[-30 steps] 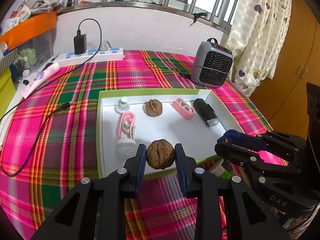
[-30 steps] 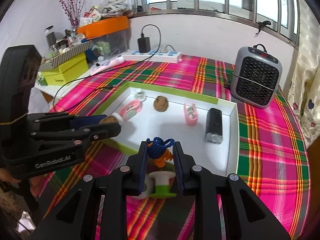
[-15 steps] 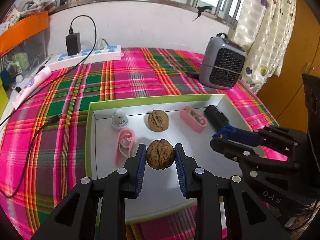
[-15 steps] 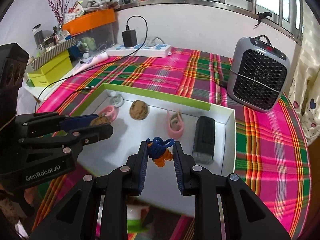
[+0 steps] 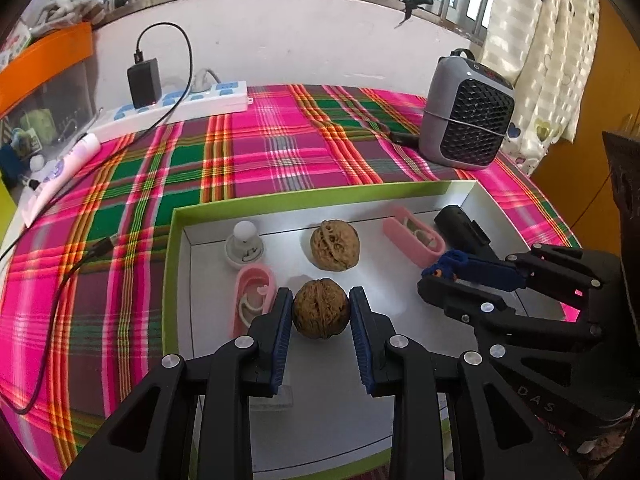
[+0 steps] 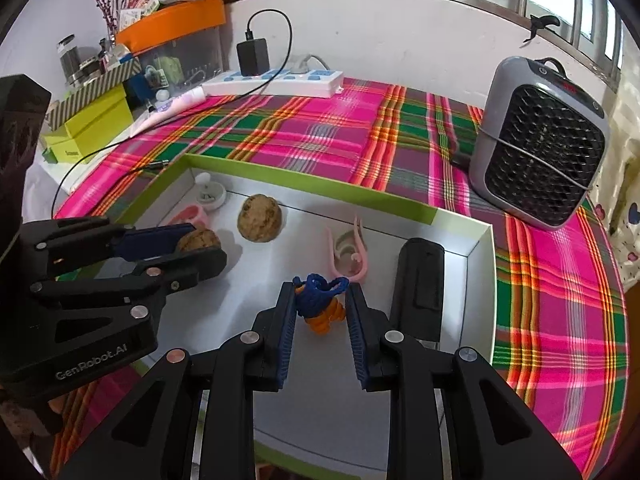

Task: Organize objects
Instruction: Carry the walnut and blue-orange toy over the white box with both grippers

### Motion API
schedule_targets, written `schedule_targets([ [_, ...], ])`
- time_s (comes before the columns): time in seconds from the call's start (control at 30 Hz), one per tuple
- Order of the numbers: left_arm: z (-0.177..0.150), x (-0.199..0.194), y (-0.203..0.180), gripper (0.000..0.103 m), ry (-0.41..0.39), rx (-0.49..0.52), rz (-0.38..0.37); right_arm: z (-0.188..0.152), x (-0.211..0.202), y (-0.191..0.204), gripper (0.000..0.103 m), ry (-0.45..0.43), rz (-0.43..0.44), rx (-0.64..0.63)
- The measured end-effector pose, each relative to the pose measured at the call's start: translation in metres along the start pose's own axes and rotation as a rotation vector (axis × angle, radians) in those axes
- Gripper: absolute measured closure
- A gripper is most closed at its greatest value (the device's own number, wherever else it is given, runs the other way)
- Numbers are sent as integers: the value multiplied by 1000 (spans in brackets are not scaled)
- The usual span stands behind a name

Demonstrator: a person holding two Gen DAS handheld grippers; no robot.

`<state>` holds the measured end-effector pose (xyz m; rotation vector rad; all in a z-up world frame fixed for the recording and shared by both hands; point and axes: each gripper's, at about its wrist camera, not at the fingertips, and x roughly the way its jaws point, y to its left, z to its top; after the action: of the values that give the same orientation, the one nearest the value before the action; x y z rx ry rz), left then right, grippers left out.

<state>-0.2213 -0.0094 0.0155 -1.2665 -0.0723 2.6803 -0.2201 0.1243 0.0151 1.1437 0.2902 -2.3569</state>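
Left claw: closed on a walnut, pads pressing its two sides; the nut's seam runs roughly up and down in the left wrist view, and it hangs over the white floor of the tray, left of middle.
Right claw: clamped on a small blue-and-orange toy, blue knitted part on top, orange part hanging below, long axis upright; held over the tray floor near its right half.
Near things in tray: a pink clip lies just left of the held walnut, long axis running away from the camera; a black oblong device lies just right of the toy, long axis also running front to back.
Farther in tray: a second walnut rests behind the held one; a second pink clip to its right, lying slantwise; a small white bulb-like thing in the back left corner.
Beyond the tray: plaid cloth on the bench, a grey heater at right, a white power strip with a black charger at the back.
Right wrist view only: yellow-green boxes and an orange bin at the far left.
Left wrist view only: a curtain at the far right.
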Motion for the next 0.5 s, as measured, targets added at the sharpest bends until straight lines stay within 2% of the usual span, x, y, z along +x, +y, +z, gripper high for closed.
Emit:
schedule_targets([
  [0.5, 0, 2, -2, 76, -9, 14, 36, -1, 6, -1, 77, 3, -24, -7],
])
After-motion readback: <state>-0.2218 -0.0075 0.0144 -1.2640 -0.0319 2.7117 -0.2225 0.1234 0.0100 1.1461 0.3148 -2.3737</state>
